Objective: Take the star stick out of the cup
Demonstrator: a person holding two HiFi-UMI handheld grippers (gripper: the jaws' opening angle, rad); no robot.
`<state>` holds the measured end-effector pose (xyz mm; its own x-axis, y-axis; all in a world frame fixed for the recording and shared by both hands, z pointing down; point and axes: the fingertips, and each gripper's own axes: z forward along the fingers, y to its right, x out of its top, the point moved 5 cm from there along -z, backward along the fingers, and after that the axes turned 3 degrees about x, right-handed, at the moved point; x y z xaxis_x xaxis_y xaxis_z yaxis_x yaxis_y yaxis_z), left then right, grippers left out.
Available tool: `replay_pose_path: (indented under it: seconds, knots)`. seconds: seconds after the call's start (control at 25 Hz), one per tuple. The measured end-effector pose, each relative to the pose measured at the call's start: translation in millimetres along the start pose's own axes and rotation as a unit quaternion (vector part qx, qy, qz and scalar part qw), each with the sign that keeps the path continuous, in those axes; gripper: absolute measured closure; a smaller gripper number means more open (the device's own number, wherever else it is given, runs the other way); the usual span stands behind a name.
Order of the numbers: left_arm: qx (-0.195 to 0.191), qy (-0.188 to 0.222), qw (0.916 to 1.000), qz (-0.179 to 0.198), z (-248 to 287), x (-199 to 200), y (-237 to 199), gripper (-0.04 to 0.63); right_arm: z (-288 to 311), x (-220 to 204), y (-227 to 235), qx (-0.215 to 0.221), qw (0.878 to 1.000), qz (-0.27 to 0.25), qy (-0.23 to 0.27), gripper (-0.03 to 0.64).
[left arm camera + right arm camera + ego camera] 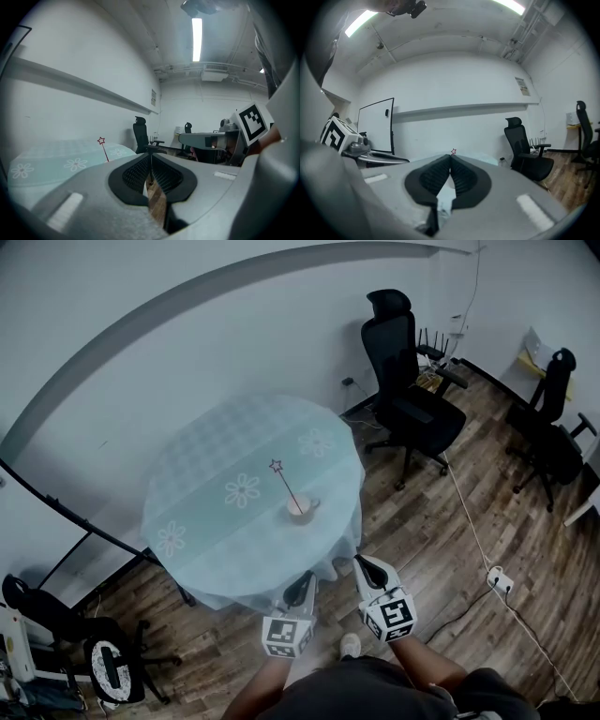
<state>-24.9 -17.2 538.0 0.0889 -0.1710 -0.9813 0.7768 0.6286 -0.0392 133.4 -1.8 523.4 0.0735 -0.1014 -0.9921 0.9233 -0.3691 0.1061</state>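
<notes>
- Head view: stick [284,482] leans in cup [300,510], centre frame.
- Left tool [304,583], right tool [364,568]: closed, empty.
- Open one, pinch stick above rim, lift along its lean.

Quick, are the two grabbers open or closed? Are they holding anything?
Left gripper: closed, holding nothing.
Right gripper: closed, holding nothing.

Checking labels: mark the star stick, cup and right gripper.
star stick [288,487], head view, middle of the shaft.
cup [300,517], head view, front wall.
right gripper [361,564], head view, tips of its jaws.
</notes>
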Motion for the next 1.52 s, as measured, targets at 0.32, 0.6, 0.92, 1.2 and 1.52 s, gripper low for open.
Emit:
replay_pose_path:
  seconds: [0.32, 0.6, 0.92, 1.2, 1.52]
  knots:
    - [0.034, -0.007, 0.9994, -0.006, 18.2, 4.8, -1.7, 0.574, 17.6, -3.6, 12.1, 0.039, 0.999, 0.000, -0.013, 0.614]
    - [0.052, -0.012, 0.9985, -0.006, 27.0, 3.5, -13.6, 0.574, 37.7, -0.2, 15.5, 0.056, 0.998, 0.007, -0.006, 0.614]
    - [0.059, 0.000, 0.9981, -0.017, 38.5, 1.9, -36.2, 0.574, 66.6, -3.8, 6.3, 0.068, 0.998, 0.000, -0.011, 0.614]
    - [0.062, -0.005, 0.9976, -0.029, 47.2, -1.2, -70.7, 0.574, 99.7, -1.2, 3.1, 0.065, 0.998, -0.004, -0.014, 0.613]
    - [0.054, 0.002, 0.9979, -0.035, 73.8, 8.0, -115.4, 0.574, 150.2, 4.3, -3.8, 0.061, 0.998, -0.005, -0.018, 0.614]
